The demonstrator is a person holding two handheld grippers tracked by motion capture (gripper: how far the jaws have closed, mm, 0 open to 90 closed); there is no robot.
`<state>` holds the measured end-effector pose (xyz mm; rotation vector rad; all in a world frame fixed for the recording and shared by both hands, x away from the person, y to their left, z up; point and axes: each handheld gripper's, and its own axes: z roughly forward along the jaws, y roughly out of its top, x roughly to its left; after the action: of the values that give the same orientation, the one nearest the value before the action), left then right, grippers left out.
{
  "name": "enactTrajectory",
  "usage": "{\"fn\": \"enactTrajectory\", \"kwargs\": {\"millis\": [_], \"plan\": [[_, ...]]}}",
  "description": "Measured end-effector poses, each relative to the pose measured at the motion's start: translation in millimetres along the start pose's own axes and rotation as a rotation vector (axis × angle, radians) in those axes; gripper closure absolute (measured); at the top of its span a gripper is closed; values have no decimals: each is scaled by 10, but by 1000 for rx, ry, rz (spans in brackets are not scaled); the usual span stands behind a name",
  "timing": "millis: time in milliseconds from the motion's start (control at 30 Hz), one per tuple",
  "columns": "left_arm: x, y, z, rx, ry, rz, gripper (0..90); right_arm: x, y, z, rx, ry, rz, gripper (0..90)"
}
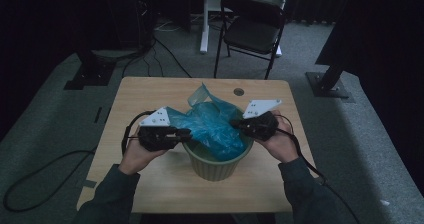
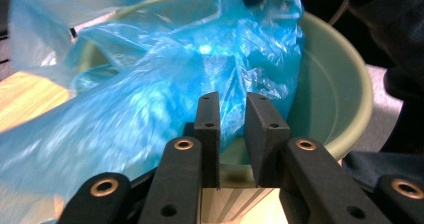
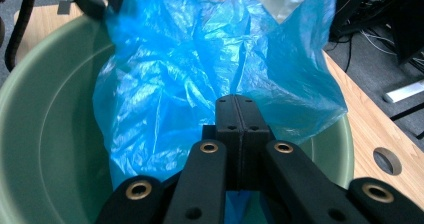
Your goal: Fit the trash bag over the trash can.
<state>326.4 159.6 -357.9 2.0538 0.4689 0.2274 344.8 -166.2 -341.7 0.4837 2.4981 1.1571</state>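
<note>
A crumpled blue plastic bag [image 1: 212, 126] billows out of a pale green round bin [image 1: 215, 166] in the middle of the wooden table. My left gripper [image 1: 187, 133] sits at the bin's left rim. In the left gripper view its jaws [image 2: 232, 101] stand a little apart, with the bag [image 2: 165, 74] just beyond the tips and the bin wall [image 2: 330, 84] behind. My right gripper [image 1: 235, 125] is at the bag's right side. In the right gripper view its jaws [image 3: 237, 101] are pressed together on bag film [image 3: 200, 59] over the bin [image 3: 45, 134].
The table [image 1: 150, 94] has a round cable hole [image 1: 238, 91] behind the bin. A black folding chair [image 1: 252, 29] stands on the floor beyond the table. Cables [image 1: 165, 54] and stand bases [image 1: 330, 84] lie around it.
</note>
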Motion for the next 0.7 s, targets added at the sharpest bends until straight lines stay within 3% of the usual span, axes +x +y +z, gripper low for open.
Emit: {"fn": "enactTrajectory", "kwargs": {"millis": [133, 267, 333, 367, 500, 700], "plan": [[56, 80, -91, -23, 82, 0, 663, 9, -31, -5, -2, 4, 0, 900], [220, 121, -140, -40, 152, -45, 570, 21, -30, -8, -6, 5, -1, 900], [220, 121, -140, -40, 152, -45, 540, 23, -28, -9, -5, 5, -2, 900], [385, 112, -147, -50, 152, -92, 505, 25, -28, -13, -4, 5, -4, 900], [557, 90, -55, -9, 114, -125, 435, 18, -33, -16, -6, 3, -2, 900], [608, -3, 19, 12, 42, -173, 429, 20, -58, -24, -6, 4, 2, 900]]}}
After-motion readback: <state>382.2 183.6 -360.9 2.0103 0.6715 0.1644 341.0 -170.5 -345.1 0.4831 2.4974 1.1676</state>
